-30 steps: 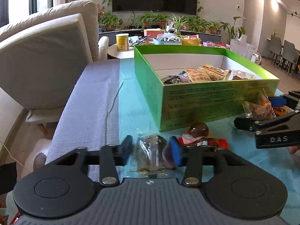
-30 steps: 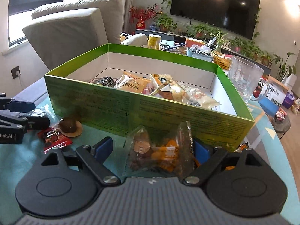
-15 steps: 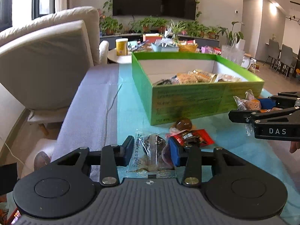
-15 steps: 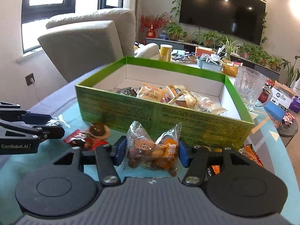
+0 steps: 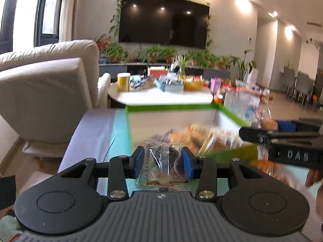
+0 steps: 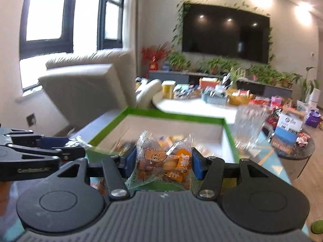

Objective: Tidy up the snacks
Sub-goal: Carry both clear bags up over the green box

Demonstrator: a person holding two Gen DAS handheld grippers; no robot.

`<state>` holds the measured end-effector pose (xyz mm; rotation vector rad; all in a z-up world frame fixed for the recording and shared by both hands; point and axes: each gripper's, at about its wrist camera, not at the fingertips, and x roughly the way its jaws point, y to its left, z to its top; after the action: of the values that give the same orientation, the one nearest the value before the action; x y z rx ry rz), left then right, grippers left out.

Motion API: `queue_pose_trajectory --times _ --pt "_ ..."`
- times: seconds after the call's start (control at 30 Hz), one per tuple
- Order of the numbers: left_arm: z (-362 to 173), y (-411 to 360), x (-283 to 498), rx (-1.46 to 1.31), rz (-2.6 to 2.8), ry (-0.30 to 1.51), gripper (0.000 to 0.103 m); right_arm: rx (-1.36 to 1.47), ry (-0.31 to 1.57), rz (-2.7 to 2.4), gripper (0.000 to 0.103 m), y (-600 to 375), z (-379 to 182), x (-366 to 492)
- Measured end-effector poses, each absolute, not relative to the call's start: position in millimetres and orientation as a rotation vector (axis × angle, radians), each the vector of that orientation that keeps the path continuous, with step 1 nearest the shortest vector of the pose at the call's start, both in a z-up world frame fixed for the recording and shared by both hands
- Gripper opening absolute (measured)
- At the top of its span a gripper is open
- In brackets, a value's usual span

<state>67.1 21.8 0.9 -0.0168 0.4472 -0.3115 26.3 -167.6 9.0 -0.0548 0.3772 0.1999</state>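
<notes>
My left gripper [image 5: 162, 162] is shut on a clear snack packet [image 5: 161, 165] with dark pieces inside, held up near the front left corner of the green box [image 5: 171, 107]. My right gripper [image 6: 163, 162] is shut on a clear bag of orange and brown snacks [image 6: 163, 161] with a cartoon face, held above the front wall of the same box [image 6: 175, 114]. Several snack packets [image 5: 193, 137] lie blurred inside the box. Each gripper shows in the other's view: the right one [image 5: 286, 139] on the right, the left one [image 6: 40, 151] on the left.
A glass pitcher [image 6: 249, 125] stands by the box's far right corner. A beige armchair [image 5: 44, 92] sits to the left. A round white table [image 5: 161, 94] with a yellow can [image 5: 123, 81] and baskets stands behind the box. A teal cloth [image 5: 119, 133] covers the table.
Both grippers have lifted their packets off the table and risen to above the box's front wall. The view now looks over the box rim, and the loose snacks on the table have dropped out of sight.
</notes>
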Motion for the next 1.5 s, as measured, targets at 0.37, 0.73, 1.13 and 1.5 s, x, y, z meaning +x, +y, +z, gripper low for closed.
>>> queue_pose_trajectory --times 0.37,0.73,1.13,1.5 --pt "6.2 1.4 114.0 -0.022 -0.283 0.456 0.038 0.003 0.345 0.123 0.047 -197.3 16.3 66.6" --pt "-2.6 -6.7 148.9 -0.014 -0.255 0.494 0.038 0.029 0.388 0.107 0.047 -206.6 2.0 96.8" --pt "-15.4 -20.4 172.5 0.011 -0.269 0.531 0.038 0.034 0.439 0.086 0.047 -207.8 -10.9 118.6" --pt "-26.7 -26.9 177.3 0.028 -0.279 0.575 0.038 0.028 0.494 0.072 0.047 -208.5 -22.6 124.9"
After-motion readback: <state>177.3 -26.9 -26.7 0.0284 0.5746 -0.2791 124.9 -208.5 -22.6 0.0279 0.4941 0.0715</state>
